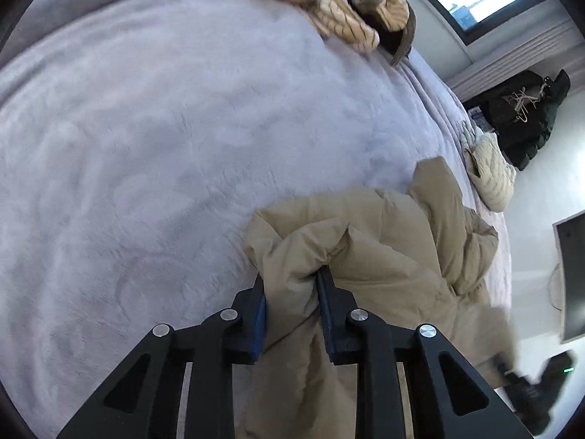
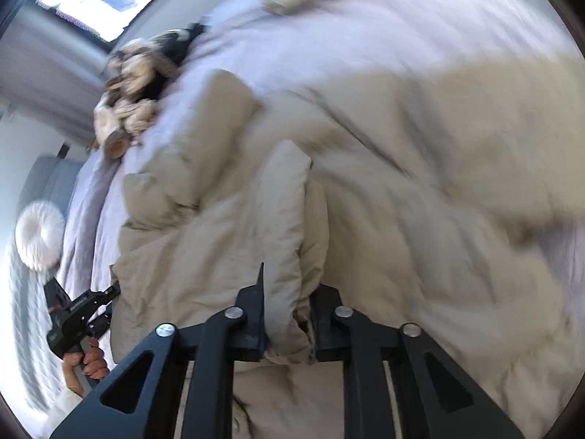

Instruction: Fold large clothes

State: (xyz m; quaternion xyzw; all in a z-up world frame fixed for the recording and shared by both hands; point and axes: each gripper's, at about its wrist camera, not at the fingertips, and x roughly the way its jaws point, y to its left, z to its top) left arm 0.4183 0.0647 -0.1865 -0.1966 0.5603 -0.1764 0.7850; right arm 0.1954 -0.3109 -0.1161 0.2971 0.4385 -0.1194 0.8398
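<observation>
A large beige padded coat [image 1: 384,252] lies bunched on the lilac bed cover [image 1: 164,139]. My left gripper [image 1: 292,278] is shut on a fold of the coat at its edge. In the right wrist view the coat [image 2: 365,168] spreads across the bed, blurred on the right. My right gripper [image 2: 289,285] is shut on a thick fold of the coat. The left gripper [image 2: 91,303] also shows at the coat's left edge, held by a hand.
A heap of tan and brown knitwear [image 1: 347,3] lies at the bed's far edge, also in the right wrist view [image 2: 131,84]. A cream knitted garment [image 1: 490,168] lies by the bed's right edge. A dark jacket [image 1: 526,117] hangs beyond. A round white cushion [image 2: 38,234] sits at left.
</observation>
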